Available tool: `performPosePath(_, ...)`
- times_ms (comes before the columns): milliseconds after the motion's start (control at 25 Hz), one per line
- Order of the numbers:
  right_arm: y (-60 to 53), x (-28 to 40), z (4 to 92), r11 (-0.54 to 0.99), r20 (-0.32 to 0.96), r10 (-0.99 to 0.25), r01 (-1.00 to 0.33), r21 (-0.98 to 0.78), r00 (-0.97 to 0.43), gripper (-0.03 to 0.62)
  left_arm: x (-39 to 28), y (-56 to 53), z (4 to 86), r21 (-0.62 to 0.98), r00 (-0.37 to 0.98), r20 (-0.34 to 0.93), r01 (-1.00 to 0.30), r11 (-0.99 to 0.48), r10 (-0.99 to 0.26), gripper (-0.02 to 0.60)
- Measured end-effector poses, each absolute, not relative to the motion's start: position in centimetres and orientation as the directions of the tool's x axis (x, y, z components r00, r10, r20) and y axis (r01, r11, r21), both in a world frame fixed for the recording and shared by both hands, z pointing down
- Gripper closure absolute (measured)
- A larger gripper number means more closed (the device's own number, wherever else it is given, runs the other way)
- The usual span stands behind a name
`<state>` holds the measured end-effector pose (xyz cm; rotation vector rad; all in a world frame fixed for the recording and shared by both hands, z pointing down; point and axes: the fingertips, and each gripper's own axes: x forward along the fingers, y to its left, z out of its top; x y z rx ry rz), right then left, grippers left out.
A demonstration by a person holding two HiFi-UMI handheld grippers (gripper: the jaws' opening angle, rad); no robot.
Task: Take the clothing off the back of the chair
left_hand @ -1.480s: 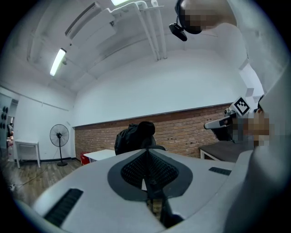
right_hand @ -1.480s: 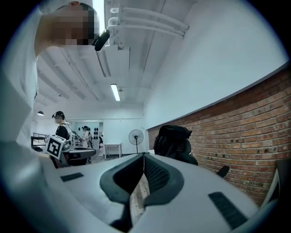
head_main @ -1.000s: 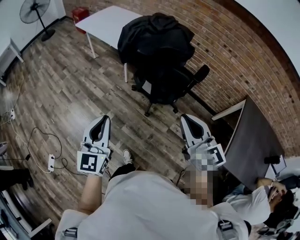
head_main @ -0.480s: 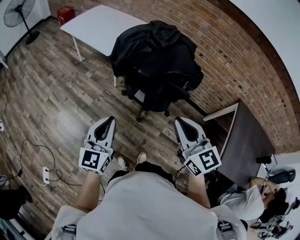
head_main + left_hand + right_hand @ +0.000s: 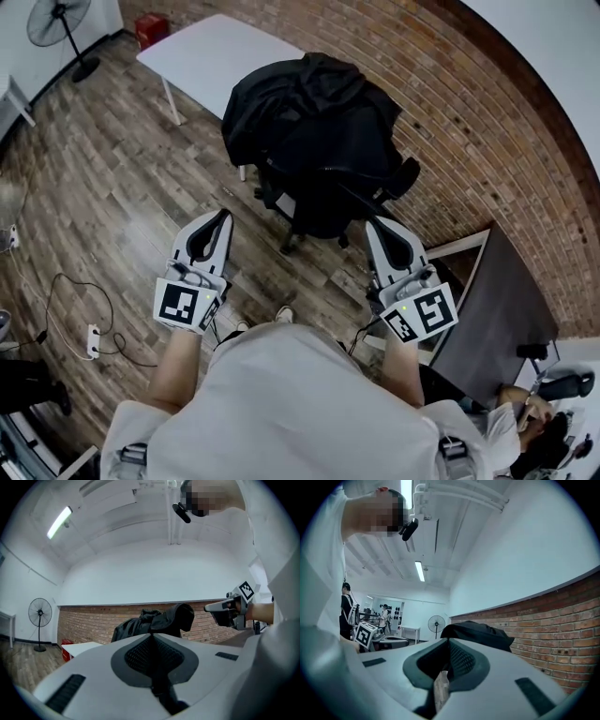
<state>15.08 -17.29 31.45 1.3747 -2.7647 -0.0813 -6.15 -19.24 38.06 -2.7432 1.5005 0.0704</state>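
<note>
Wooden flooring point(image 5: 112, 187) and a brick wall point(image 5: 469, 103) are seen around an office chair point(image 5: 323, 202), over whose back a black jacket point(image 5: 300, 103) is draped. The left gripper point(image 5: 217, 217) and right gripper point(image 5: 382, 225) are held level, short of the jacket, jaws pressed together on nothing

White table point(image 5: 214, 54), fan point(image 5: 64, 21), perhaps power strip point(image 5: 92, 339)

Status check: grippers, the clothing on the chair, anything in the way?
Left hand-held gripper shut, empty. Right hand-held gripper shut, empty. Black clothing draped over chair, untouched. Path looks clear.
</note>
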Motion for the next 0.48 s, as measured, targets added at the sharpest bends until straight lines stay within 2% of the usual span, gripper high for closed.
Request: performPosePath(480, -17.9, 16.1, 30.2, 0.607, -0.021, -0.792, -0.791, 0.078, -0.610, 0.572, -7.9, -18.8, 38.6, -0.003, 0.478, -0.004, -0.879, -0.478, -0.879, 0.552)
